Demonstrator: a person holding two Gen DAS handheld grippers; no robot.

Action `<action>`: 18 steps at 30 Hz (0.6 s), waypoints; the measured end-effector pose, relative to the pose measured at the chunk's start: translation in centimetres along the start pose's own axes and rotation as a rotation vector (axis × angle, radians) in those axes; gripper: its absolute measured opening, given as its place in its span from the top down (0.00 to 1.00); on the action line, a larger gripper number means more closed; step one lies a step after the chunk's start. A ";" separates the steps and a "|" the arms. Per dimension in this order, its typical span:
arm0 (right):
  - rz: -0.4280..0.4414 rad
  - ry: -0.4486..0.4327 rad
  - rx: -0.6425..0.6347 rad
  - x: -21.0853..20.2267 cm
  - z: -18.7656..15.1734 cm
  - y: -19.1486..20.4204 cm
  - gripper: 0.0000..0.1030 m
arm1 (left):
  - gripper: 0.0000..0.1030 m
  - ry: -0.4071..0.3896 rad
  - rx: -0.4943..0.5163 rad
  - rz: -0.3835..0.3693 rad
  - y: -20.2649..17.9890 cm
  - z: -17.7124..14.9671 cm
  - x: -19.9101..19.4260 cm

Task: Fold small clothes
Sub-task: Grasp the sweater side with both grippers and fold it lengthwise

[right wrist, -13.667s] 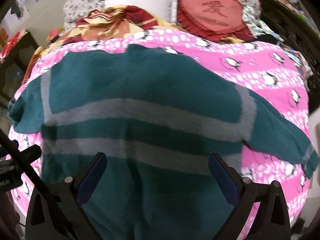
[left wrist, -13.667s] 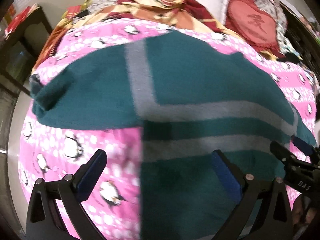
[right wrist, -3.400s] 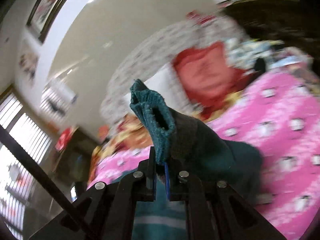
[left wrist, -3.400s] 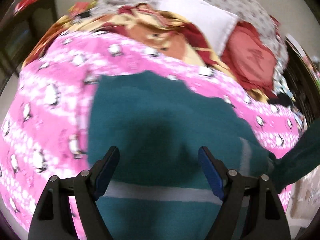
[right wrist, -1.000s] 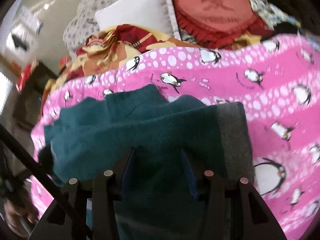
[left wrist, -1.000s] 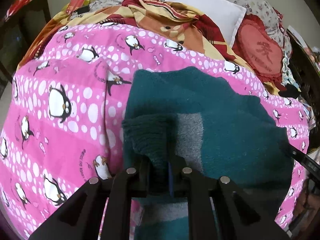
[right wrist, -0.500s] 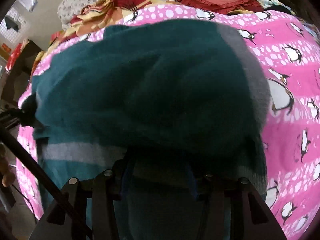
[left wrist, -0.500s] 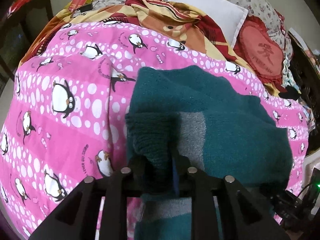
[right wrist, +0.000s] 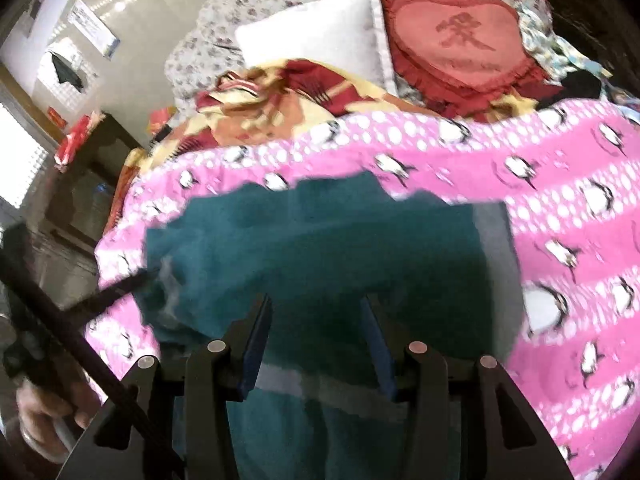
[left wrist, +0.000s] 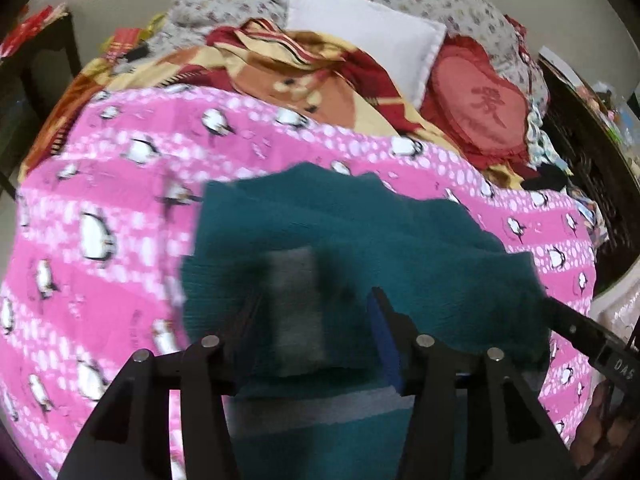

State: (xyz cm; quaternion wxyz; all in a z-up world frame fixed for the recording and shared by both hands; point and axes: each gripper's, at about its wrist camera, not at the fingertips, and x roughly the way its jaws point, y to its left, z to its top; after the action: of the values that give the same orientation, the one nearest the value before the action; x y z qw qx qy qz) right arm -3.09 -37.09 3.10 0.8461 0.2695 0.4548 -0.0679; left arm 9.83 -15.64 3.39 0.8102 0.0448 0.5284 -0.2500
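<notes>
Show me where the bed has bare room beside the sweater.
Pink blanket lies bare left of the teal sweater, and to its right. Beyond, it's crowded: a rumpled quilt, a white pillow, a heart cushion.

"DAS" on right gripper [left wrist: 576, 330]

Both grippers tilt steeply downward. The left gripper [left wrist: 316, 332] has its jaws opening, pads clear of the cloth between them; the person's hand [right wrist: 44, 420] holding it shows at eight o'clock in the right view. The right gripper [right wrist: 316, 340] stands about half open, gripping nothing, its tip poking in at four o'clock in the left view.
</notes>
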 end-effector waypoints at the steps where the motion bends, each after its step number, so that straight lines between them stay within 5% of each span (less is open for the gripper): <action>1: -0.020 0.014 0.011 0.7 0.3 0.1 0.51 | 0.51 0.009 0.010 0.005 -0.5 0.0 0.7; 10: -0.139 0.046 -0.104 7.1 0.9 1.0 0.51 | 0.45 0.014 0.107 0.107 -2.7 -0.7 4.3; 18: -0.137 0.059 -0.153 2.5 -1.2 1.4 0.51 | 0.44 0.047 0.046 0.087 -2.2 -1.0 2.4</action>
State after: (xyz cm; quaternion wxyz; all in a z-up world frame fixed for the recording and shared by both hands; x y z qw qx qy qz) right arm -2.03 -34.95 1.14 0.8437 0.1743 0.5009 -0.0828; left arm 8.77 -18.09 1.26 0.8064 0.0923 0.5388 -0.2255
